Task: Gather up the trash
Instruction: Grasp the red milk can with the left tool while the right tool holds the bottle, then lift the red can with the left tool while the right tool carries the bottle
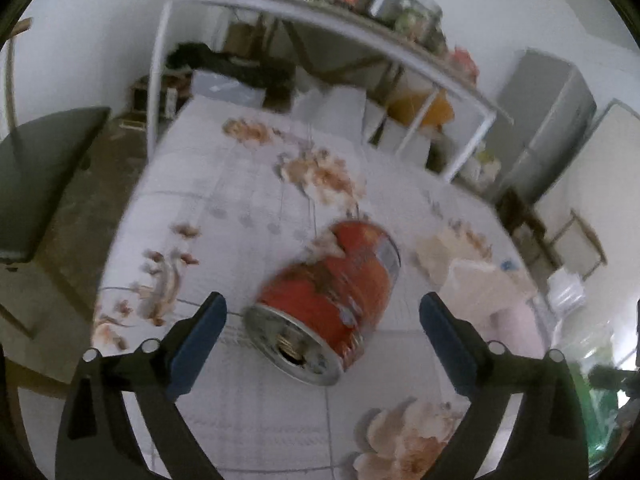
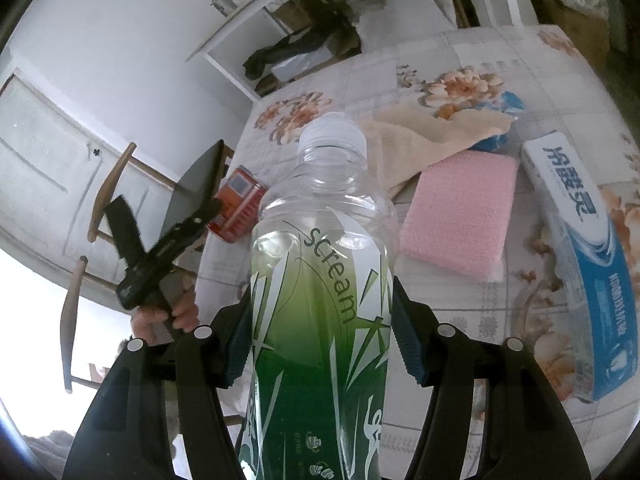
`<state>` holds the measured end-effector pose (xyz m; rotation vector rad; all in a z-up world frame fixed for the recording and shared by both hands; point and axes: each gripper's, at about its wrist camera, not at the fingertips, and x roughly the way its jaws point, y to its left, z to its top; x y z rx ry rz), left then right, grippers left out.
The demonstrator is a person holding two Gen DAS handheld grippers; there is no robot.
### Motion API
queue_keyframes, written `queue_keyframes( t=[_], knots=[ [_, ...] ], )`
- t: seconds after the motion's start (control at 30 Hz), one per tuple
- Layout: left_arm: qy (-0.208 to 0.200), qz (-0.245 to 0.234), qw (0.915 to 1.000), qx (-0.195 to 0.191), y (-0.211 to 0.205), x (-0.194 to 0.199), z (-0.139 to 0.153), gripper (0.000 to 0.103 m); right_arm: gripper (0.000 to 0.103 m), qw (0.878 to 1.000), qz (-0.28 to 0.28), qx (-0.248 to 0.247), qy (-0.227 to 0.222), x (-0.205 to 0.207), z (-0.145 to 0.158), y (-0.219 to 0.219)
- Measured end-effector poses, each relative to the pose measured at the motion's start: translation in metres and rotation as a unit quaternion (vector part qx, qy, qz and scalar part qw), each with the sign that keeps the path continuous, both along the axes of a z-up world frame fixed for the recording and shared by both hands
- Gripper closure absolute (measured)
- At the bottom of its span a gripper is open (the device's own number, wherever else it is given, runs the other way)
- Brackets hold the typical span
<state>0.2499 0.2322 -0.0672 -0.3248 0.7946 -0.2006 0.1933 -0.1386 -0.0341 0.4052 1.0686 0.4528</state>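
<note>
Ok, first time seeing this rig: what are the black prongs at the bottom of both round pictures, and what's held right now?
No robot: a person carries a two-finger gripper in each hand, with a fisheye camera looking along the fingers. The left wrist view shows the left gripper open, empty, a red can lying on its side on the floral tablecloth between its fingers. The right wrist view shows the right gripper clamped on a green-labelled plastic bottle. Beyond it lie a pink sponge, a beige cloth and a blue-and-white box.
</note>
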Motion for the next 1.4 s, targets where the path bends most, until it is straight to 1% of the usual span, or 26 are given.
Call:
queue_keyframes(
  t=[0.03, 0.07, 0.1, 0.13, 0.2, 0.33, 0.5, 0.63, 0.7, 0.8, 0.93, 1.03, 1.1, 1.17, 1.2, 1.23, 1.33, 1.4],
  knots=[
    [0.003, -0.001, 0.9999, 0.015, -0.004, 0.001, -0.004, 0.024, 0.045, 1.000, -0.001, 0.000, 0.001, 0.000, -0.001, -0.001],
    [0.009, -0.003, 0.9995, 0.029, -0.007, 0.002, -0.010, 0.031, 0.045, 1.000, -0.001, 0.000, 0.002, -0.001, -0.001, 0.000],
    [0.011, -0.004, 0.9995, 0.028, -0.008, 0.001, -0.013, 0.034, 0.045, 1.000, -0.002, 0.000, 0.003, -0.001, -0.002, -0.001],
    [0.008, 0.005, 0.9997, 0.021, -0.007, -0.002, -0.014, 0.034, 0.045, 1.000, -0.002, 0.000, 0.003, -0.002, -0.001, -0.002],
    [0.001, 0.013, 0.9997, 0.020, -0.006, -0.008, -0.014, 0.034, 0.045, 1.000, -0.003, 0.000, 0.004, -0.002, 0.000, -0.002],
    [-0.026, 0.014, 0.9988, 0.039, -0.014, -0.028, -0.002, 0.035, 0.045, 1.000, -0.005, 0.002, 0.001, -0.004, 0.004, -0.001],
    [-0.048, -0.002, 0.9952, 0.085, -0.033, -0.070, 0.023, 0.036, 0.045, 1.000, -0.005, 0.003, -0.004, -0.008, 0.007, -0.003],
    [-0.049, -0.015, 0.9927, 0.109, -0.049, -0.100, 0.034, 0.037, 0.045, 1.000, -0.007, 0.007, -0.007, -0.011, 0.007, -0.006],
    [-0.049, -0.029, 0.9903, 0.127, -0.063, -0.113, 0.036, 0.037, 0.045, 1.000, -0.006, 0.009, -0.009, -0.013, 0.009, -0.007],
    [-0.058, -0.043, 0.9875, 0.140, -0.082, -0.130, 0.035, 0.037, 0.045, 1.000, -0.003, 0.010, -0.014, -0.015, 0.010, -0.010],
    [-0.087, -0.040, 0.9769, 0.191, -0.107, -0.156, 0.029, 0.038, 0.045, 1.000, 0.001, 0.005, -0.010, -0.016, 0.008, -0.012],
    [-0.091, -0.050, 0.9761, 0.191, -0.116, -0.163, 0.022, 0.038, 0.045, 1.000, 0.002, 0.003, -0.006, -0.016, 0.007, -0.012],
    [-0.086, -0.058, 0.9768, 0.187, -0.119, -0.164, 0.018, 0.038, 0.045, 1.000, 0.001, 0.003, -0.003, -0.015, 0.006, -0.012],
    [-0.082, -0.059, 0.9790, 0.177, -0.119, -0.162, 0.015, 0.037, 0.045, 1.000, -0.002, 0.005, 0.000, -0.015, 0.003, -0.013],
    [-0.080, -0.061, 0.9802, 0.170, -0.118, -0.160, 0.014, 0.034, 0.045, 1.000, -0.002, 0.006, 0.001, -0.016, 0.002, -0.013],
    [-0.078, -0.061, 0.9816, 0.163, -0.117, -0.158, 0.014, 0.034, 0.045, 1.000, -0.002, 0.007, 0.002, -0.017, 0.001, -0.012],
    [-0.078, -0.057, 0.9862, 0.135, -0.112, -0.154, 0.012, 0.034, 0.045, 1.000, -0.001, 0.009, 0.009, -0.020, -0.004, -0.012],
    [-0.078, -0.054, 0.9872, 0.128, -0.111, -0.152, 0.011, 0.034, 0.045, 1.000, -0.002, 0.009, 0.015, -0.016, -0.007, -0.009]
  ],
)
